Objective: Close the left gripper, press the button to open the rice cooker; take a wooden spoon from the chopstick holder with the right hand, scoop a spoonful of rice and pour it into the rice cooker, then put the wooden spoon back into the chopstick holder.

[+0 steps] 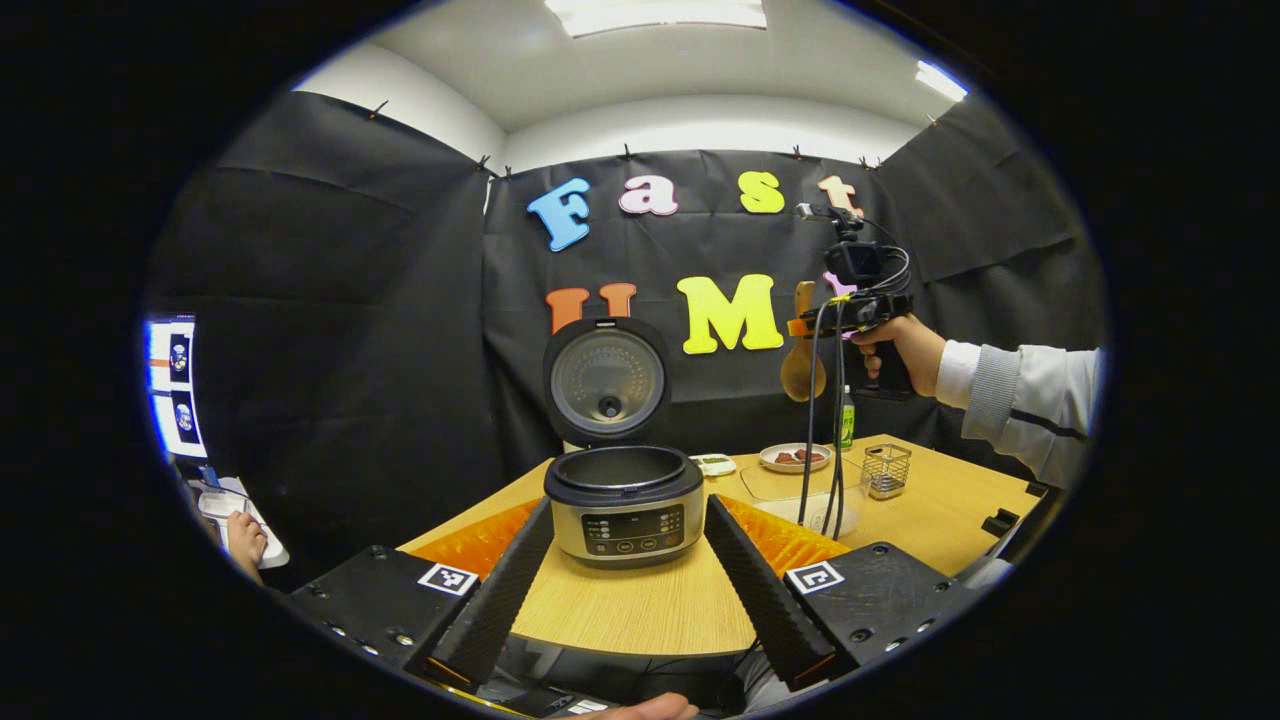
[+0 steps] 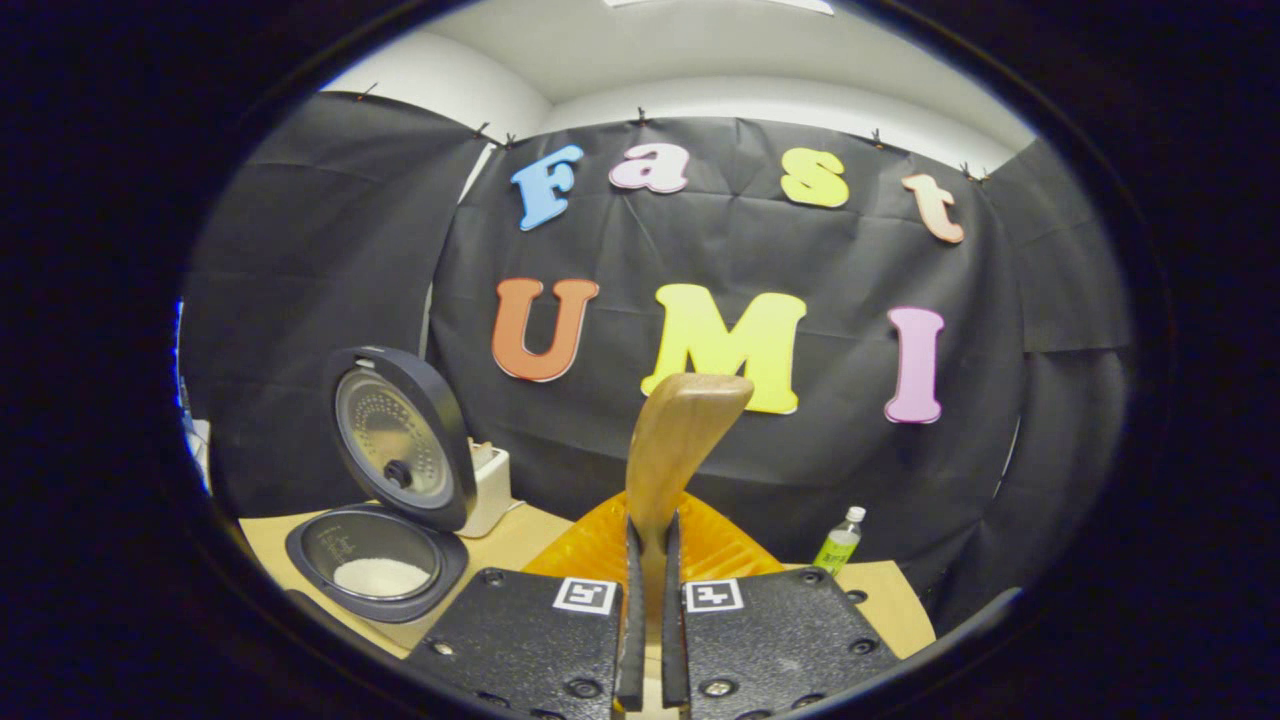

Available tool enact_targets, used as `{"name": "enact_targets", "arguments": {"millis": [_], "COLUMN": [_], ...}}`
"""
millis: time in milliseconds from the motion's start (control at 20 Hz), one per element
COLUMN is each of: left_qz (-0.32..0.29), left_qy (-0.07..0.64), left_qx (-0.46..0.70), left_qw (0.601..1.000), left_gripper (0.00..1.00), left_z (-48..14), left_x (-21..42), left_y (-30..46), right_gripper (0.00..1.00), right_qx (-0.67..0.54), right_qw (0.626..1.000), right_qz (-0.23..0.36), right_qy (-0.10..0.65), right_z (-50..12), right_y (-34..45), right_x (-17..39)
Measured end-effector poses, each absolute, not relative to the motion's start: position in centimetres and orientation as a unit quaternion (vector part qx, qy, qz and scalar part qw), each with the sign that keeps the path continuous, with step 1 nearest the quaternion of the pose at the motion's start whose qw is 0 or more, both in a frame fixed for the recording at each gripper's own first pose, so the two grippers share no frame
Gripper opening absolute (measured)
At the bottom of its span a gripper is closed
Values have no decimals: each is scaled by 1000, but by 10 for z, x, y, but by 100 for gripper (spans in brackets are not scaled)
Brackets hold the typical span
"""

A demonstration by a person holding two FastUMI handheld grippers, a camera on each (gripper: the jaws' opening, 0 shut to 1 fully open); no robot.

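right gripper (image 2: 648,560) fingers clamp the wooden spoon (image 2: 675,440); left gripper (image 1: 628,570) fingers wide

The left gripper view is taken low at the table's (image 1: 650,610) near edge, facing the open rice cooker (image 1: 625,505) close ahead. The right gripper view is raised, level; the cooker (image 2: 380,560) is shared lower left.

rice cooker (image 1: 624,505): 1, lid up
wooden spoon (image 2: 672,455): 1
chopstick holder (image 1: 886,470): 1
plate (image 1: 794,458): 1
bottle (image 2: 839,541): 1
grippers: 2, left gripper (image 1: 628,590), right gripper (image 2: 649,640)
table (image 1: 650,600): 1
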State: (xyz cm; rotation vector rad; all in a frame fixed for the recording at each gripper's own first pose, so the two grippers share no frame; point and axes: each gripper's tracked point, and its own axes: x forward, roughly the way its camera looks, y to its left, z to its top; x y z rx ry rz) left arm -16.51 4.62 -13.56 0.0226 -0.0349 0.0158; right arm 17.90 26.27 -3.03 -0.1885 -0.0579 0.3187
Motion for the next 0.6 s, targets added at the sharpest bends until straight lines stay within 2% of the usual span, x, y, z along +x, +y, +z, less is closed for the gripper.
{"name": "enact_targets", "arguments": {"millis": [250, 600], "left_qz": [0, -3], "left_qy": [-10, 7], "left_qx": [16, -2], "left_qw": [1000, 1000], "left_gripper": [96, 96], "left_z": [-140, -146], "left_x": [-158, -151], "left_y": [34, 28], "right_gripper": [13, 16], "right_qx": [-86, -43], "right_qw": [990, 998], "right_qz": [107, 48], "right_qy": [-27, -3], "right_z": [-28, -60], "right_y": [186, 116], "right_x": [192, 202]}}
